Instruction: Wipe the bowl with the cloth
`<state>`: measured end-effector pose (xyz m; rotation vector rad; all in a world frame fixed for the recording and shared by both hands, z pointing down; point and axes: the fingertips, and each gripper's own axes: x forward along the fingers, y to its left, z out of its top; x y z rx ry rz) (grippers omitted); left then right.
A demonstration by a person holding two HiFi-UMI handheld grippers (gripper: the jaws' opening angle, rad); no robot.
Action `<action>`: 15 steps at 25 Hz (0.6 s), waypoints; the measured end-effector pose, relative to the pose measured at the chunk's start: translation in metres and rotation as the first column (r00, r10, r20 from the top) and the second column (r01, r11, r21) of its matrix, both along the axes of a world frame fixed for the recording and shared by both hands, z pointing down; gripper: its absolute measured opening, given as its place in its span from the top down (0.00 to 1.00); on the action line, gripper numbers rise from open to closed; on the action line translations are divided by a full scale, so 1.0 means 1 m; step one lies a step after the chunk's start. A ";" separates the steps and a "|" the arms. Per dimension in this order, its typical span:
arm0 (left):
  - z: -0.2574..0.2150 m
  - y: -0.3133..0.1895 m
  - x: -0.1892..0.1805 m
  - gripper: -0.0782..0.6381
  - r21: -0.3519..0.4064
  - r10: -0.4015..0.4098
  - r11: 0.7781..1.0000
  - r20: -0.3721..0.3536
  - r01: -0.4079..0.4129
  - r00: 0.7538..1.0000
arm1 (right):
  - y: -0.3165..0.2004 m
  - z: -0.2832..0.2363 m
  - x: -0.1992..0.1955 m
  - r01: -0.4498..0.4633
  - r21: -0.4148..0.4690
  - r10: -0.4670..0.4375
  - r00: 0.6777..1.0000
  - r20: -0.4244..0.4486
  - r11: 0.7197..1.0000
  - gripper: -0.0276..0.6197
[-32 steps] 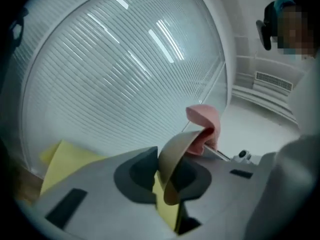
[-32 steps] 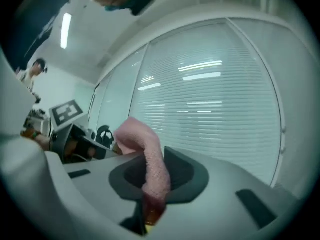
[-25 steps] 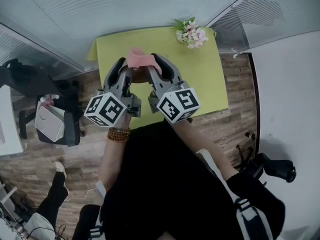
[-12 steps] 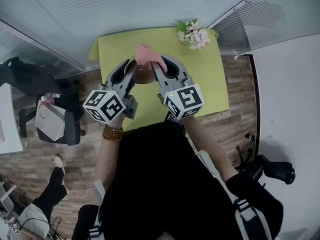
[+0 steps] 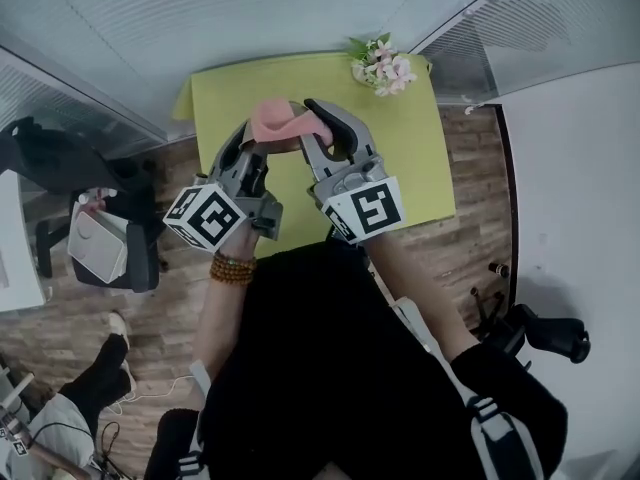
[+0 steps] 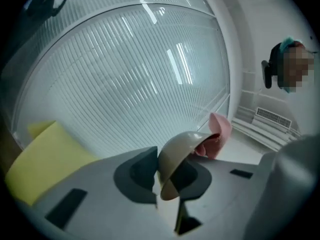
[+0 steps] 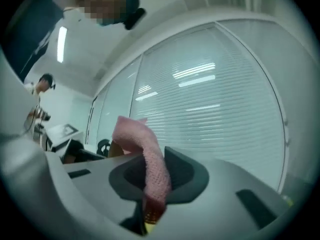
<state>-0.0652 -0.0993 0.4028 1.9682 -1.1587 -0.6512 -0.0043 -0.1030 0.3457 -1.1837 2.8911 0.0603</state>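
Bowl (image 6: 176, 151): one, in left tool (image 6: 163, 178); cloth (image 7: 153, 171): one, in right tool (image 7: 156, 185)

The head view sits above the person and faces steeply down onto the yellow-green table (image 5: 400, 168), with the left gripper (image 5: 256, 136) and right gripper (image 5: 318, 120) near the middle of its frame. The left gripper view looks about level along its jaws, very near the tan bowl (image 6: 175, 156), toward the window blinds (image 6: 125, 79) on the far side. The right gripper view looks along its own jaws, very near the pink cloth (image 7: 152, 164), also toward blinds. All three views share the pink cloth. The head and left gripper views share the tan bowl.
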 end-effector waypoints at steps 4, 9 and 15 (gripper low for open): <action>0.003 0.001 -0.011 0.82 -0.015 -0.094 0.996 -0.079 0.093 0.992 | -0.006 0.013 0.004 0.008 -0.210 0.041 0.974 0.225 0.978 0.86; 0.020 0.002 -0.020 0.82 -0.060 -0.195 0.980 -0.070 0.191 0.978 | -0.011 0.054 0.009 -0.043 -0.515 0.235 0.920 0.313 0.856 0.86; 0.015 0.002 -0.012 0.77 0.087 -0.068 0.995 0.318 0.042 0.946 | -0.016 0.080 0.006 -0.028 -0.468 0.074 0.994 0.080 0.883 0.93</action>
